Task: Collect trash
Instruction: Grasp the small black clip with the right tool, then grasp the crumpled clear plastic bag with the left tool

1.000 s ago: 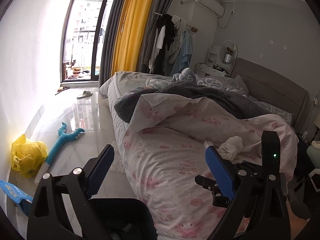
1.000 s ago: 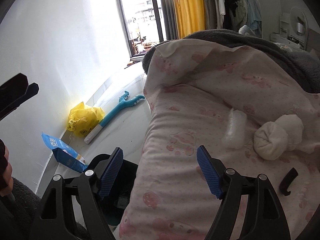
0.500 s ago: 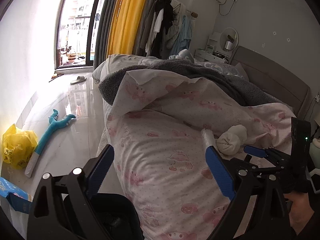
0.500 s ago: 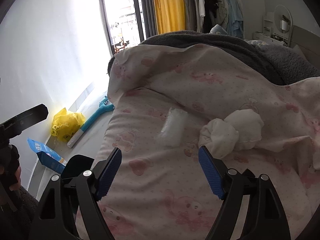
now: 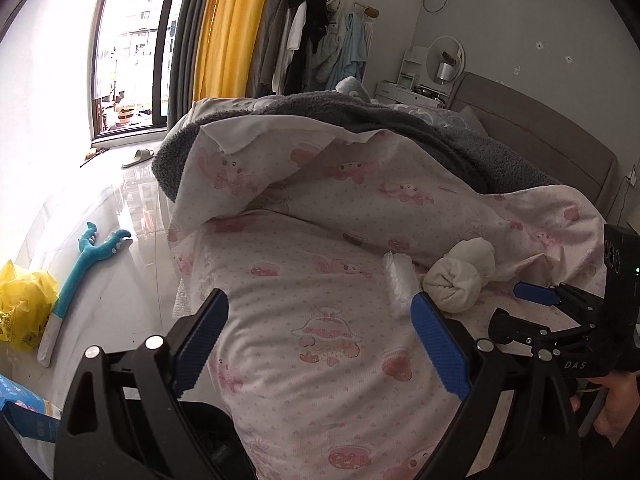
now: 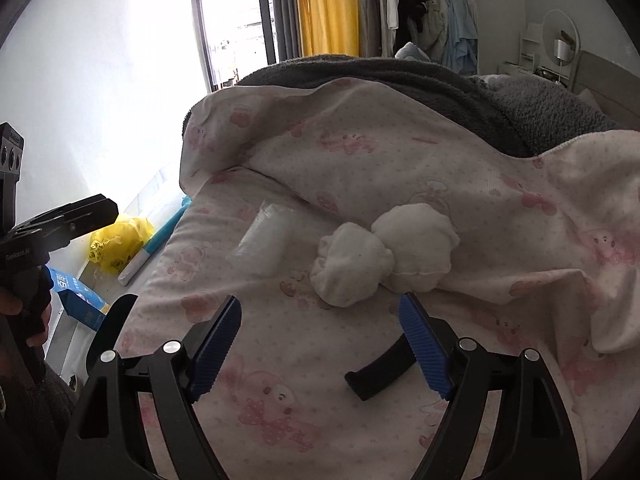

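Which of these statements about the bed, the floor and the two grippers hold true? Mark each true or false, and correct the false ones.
1. The right gripper holds the white socks. False: its jaws stand open and empty, short of the socks.
2. A clear plastic wrapper lies on the pink quilt beside the socks. True.
3. The yellow bag lies on the bed. False: it lies on the floor by the wall.
4. The left gripper is open. True.
5. A black strap lies on the quilt. True.
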`<state>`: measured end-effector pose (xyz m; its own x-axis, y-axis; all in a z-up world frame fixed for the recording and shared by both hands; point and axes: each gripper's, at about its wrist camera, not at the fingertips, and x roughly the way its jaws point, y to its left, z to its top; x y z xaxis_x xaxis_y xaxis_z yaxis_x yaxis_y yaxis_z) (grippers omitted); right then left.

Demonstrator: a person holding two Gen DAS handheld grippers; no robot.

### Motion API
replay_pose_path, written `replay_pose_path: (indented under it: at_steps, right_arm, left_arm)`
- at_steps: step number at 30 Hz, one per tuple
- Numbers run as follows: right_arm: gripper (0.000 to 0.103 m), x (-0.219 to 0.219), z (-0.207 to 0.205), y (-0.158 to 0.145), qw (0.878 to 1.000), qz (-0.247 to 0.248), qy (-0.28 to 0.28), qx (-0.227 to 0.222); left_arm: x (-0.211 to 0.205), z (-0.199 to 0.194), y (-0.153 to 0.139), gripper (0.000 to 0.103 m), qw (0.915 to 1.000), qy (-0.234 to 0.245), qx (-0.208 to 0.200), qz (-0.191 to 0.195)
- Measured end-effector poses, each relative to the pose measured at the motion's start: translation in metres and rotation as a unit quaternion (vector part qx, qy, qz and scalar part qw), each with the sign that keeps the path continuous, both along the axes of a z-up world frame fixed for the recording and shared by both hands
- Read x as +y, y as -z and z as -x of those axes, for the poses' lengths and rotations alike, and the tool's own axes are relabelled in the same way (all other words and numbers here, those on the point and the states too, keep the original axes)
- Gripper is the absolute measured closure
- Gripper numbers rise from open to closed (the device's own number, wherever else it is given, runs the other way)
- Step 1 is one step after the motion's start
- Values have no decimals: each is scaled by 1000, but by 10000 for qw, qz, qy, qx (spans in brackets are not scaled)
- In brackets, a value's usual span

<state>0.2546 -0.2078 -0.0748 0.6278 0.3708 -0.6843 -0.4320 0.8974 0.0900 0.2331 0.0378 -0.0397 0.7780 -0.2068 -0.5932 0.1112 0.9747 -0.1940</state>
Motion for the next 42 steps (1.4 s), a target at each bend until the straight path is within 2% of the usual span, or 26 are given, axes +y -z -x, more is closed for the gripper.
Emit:
replay_pose_path:
  at_steps: [9,19,28,30,35,42]
  right_arm:
    - [21,-27,-10,23,9995,20,-136,298]
    - [22,-29,-23,42,9978,168,-502,403]
    - [42,-32,-26,44,9964,45,-643,545]
    - [52,-34,-27,44,9963,3,-637,580]
    - [56,-39,-26,43,9962,-84,-665,558]
    - [56,-53,-21,33,9971,-319,-532,431]
  left_arm:
    - [-29,-27,17,9,9995,281,174,-5]
    - [-61,-52,29,9,9977,619,259,50]
    - [-81,-68,46,15,9961,730,477,104]
    - [-85,-71,49,17,9958,748,516,115]
    - [-92,-77,57,25,9950,758,634,125]
    - [-97,-80,60,37,9948,743,700,10]
